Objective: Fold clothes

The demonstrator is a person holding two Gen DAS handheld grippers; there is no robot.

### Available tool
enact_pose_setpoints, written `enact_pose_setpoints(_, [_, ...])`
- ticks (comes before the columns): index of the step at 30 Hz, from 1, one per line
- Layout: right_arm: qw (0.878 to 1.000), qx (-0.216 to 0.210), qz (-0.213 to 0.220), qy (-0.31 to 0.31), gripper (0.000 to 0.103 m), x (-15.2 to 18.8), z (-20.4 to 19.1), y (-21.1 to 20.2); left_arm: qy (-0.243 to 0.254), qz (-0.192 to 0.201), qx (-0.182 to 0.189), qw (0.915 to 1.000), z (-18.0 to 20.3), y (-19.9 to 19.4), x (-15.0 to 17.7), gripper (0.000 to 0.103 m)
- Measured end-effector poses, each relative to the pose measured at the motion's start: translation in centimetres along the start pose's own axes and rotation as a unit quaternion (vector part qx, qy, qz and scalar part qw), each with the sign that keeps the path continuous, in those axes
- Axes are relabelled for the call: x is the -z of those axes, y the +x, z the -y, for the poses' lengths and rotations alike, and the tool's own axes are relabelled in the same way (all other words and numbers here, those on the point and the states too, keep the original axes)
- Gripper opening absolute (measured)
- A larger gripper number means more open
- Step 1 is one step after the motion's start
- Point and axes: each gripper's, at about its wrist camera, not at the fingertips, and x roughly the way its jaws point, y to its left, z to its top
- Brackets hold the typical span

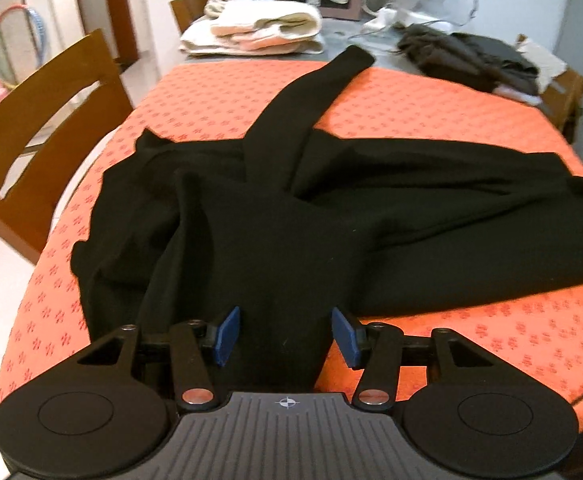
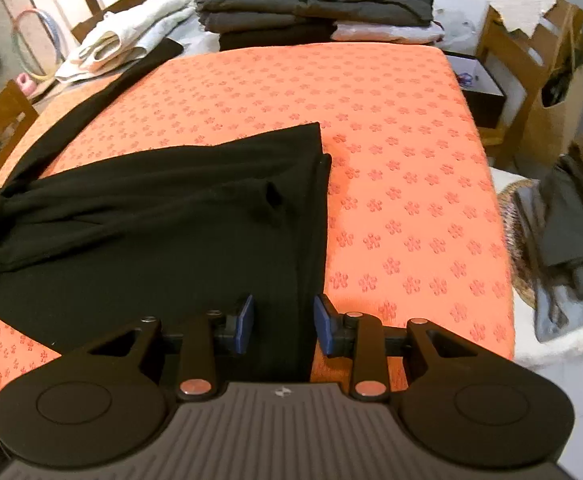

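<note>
Two tools are working one black garment (image 1: 331, 216) spread on the orange flower-print cloth (image 1: 219, 92) covering the counter. Left tool (image 1: 286, 332), bottom centre of the left wrist view: blue pads (image 1: 227, 334) are standing apart with a band of the black fabric running between them; pads are not visibly pressing on it, so reading it as released. Right tool (image 2: 283, 328), bottom centre of the right wrist view: pads are sitting closer together, straddling the garment's right edge; cannot tell whether they are pinching it. Garment is lying crumpled across the middle of the left view, one sleeve (image 1: 311, 92) stretching toward the upper centre. In the right view it is filling the left half, straight hem (image 2: 319, 184) near the middle. Folded light towels (image 1: 259, 28) are sitting at top centre, a dark clothes pile (image 2: 311, 4) at the top of the right view. Wooden chair (image 1: 47, 120) is standing at left.
</note>
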Motion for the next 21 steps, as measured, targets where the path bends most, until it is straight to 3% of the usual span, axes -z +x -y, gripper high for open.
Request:
enact_pose_setpoints(7, [0.998,-0.019,0.051,-0.026,0.038,-1.0,0.4,-0.5,0.011,-0.005,-0.031,0.9994,1.8,0.3,-0.1,0.054])
enact_pose_setpoints(15, [0.993,-0.042,0.071,-0.079,0.037,-4.0,-0.3,1.5,0.033,-0.002,-0.064,0.9974,3.2,0.9,-0.3,0.054])
enact_pose_setpoints(17, [0.993,-0.042,0.068,-0.089,0.030,-4.4,-0.7,2.0,0.041,0.000,-0.075,0.9964,3.5,1.2,-0.4,0.054])
enact_pose_setpoints(18, [0.993,-0.045,0.067,-0.091,0.020,-4.5,-0.8,2.1,0.047,0.001,-0.079,0.9958,3.7,1.4,-0.4,0.054])
enact_pose_setpoints(19, [0.992,-0.048,0.067,-0.092,0.008,-4.6,-0.8,2.1,0.054,0.003,-0.082,0.9951,3.8,1.7,-0.4,0.050])
enact_pose_setpoints(20, [0.992,-0.050,0.068,-0.091,0.008,-4.6,-0.9,2.0,0.061,0.004,-0.083,0.9947,3.9,1.8,-0.4,0.044])
enact_pose_setpoints(21, [0.992,-0.050,0.070,-0.089,0.008,-4.5,-0.9,1.7,0.067,0.007,-0.085,0.9941,4.0,1.9,-0.4,0.026])
